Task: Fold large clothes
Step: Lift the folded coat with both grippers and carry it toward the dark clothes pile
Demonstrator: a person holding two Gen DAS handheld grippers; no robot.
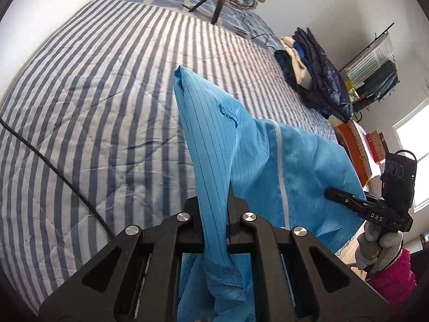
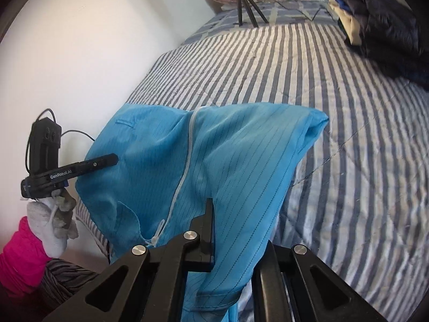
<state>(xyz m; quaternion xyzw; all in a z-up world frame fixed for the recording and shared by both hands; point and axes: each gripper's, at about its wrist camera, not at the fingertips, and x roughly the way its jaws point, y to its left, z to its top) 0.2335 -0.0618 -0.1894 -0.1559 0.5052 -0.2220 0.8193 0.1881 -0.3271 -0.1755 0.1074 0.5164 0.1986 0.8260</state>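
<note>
Both grippers clamped on the blue jacket [image 1: 214, 145]: left gripper [image 1: 214, 209] pinches a bunched fold, right gripper [image 2: 214, 222] grips cloth beside the white zipper [image 2: 185, 171], jacket hanging between them above the striped bedspread [image 1: 93, 94], folded clothes pile [image 1: 313, 75] at bed's far edge.

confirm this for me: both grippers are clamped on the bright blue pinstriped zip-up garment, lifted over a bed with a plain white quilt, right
Not quite: the quilt is not plain white but striped blue and white, as both wrist views show. The rest holds: the left gripper and right gripper are each clamped on the bright blue pinstriped zip-up garment, lifted over the bed.
</note>
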